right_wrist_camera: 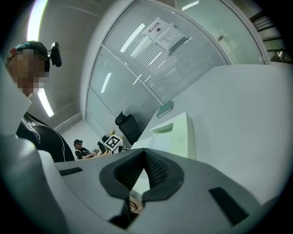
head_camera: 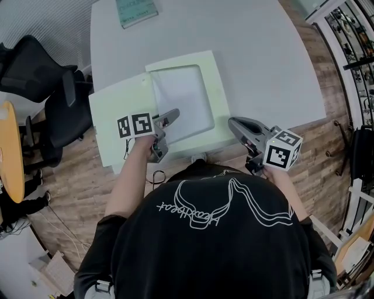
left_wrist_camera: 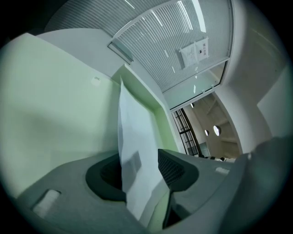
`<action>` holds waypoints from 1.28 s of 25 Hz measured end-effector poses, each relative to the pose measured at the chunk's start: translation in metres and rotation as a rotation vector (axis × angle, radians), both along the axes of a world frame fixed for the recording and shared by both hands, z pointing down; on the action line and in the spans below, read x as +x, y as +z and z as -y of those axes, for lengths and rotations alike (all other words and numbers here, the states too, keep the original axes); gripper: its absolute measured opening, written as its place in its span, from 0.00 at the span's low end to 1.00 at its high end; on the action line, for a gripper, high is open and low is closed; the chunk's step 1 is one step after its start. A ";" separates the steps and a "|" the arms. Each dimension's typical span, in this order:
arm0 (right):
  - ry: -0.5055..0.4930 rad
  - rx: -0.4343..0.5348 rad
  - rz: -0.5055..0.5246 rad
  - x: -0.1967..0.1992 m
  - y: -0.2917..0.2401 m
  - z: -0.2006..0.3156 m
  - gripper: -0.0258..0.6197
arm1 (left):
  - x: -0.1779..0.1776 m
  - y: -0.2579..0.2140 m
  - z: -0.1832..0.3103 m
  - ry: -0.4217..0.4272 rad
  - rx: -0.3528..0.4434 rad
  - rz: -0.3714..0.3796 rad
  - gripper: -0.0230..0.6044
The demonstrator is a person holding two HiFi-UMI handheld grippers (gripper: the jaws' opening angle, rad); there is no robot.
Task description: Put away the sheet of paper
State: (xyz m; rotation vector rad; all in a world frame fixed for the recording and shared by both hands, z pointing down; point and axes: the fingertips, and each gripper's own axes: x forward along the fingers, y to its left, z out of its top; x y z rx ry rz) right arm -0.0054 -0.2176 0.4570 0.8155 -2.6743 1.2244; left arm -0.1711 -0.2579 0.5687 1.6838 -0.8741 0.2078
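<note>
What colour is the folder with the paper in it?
Pale green. The folder shows best in the head view, lying open with the white paper in it.

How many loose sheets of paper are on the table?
1: the white sheet lies in the open green folder, an edge between the parted jaws of the left gripper. Others may be hidden underneath.

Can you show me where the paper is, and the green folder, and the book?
sheet of paper (head_camera: 184,96): head view, the middle of the white sheet.
green folder (head_camera: 111,105): head view, its opened left flap.
book (head_camera: 135,10): head view, the middle of its cover.
</note>
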 end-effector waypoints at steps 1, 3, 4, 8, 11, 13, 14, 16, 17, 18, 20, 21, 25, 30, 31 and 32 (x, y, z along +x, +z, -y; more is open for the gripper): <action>-0.004 0.001 0.008 -0.001 -0.001 0.000 0.05 | -0.001 0.000 0.000 -0.003 0.004 0.021 0.36; -0.016 0.005 0.019 -0.003 -0.002 -0.001 0.05 | -0.004 0.001 -0.001 -0.004 0.018 0.089 0.39; -0.022 0.007 0.022 -0.004 -0.003 -0.003 0.05 | -0.007 0.002 -0.002 -0.006 0.026 0.128 0.41; -0.038 0.001 0.013 -0.001 -0.005 -0.007 0.05 | -0.018 -0.002 -0.001 -0.037 0.060 0.243 0.45; -0.043 0.010 0.011 0.003 -0.008 -0.006 0.05 | -0.026 -0.010 0.000 -0.053 0.094 0.278 0.45; -0.048 0.021 0.003 0.008 -0.012 -0.006 0.05 | -0.029 -0.018 -0.004 -0.054 0.120 0.284 0.45; -0.050 0.027 0.001 0.011 -0.014 -0.007 0.05 | -0.032 -0.024 -0.006 -0.060 0.139 0.293 0.45; -0.058 0.044 0.006 0.015 -0.021 -0.007 0.05 | -0.035 -0.041 -0.010 -0.077 0.196 0.311 0.45; -0.065 0.057 0.012 0.016 -0.026 -0.007 0.05 | -0.035 -0.052 -0.012 -0.081 0.233 0.314 0.45; -0.072 0.072 0.015 0.017 -0.032 -0.007 0.05 | -0.032 -0.064 -0.014 -0.080 0.271 0.314 0.45; -0.088 0.103 0.014 0.018 -0.043 -0.010 0.05 | -0.022 -0.090 -0.021 -0.064 0.350 0.310 0.45; -0.098 0.118 0.014 0.018 -0.048 -0.011 0.05 | -0.015 -0.104 -0.026 -0.050 0.392 0.304 0.45; -0.161 0.175 0.033 0.013 -0.070 -0.025 0.05 | 0.026 -0.158 -0.052 0.051 0.551 0.256 0.42; -0.261 0.317 0.017 0.015 -0.108 -0.055 0.05 | 0.086 -0.211 -0.096 0.201 0.703 0.201 0.17; -0.273 0.340 0.014 0.017 -0.114 -0.060 0.05 | 0.095 -0.219 -0.104 0.209 0.724 0.192 0.10; -0.284 0.358 0.012 0.019 -0.119 -0.066 0.05 | 0.104 -0.226 -0.112 0.221 0.742 0.179 0.09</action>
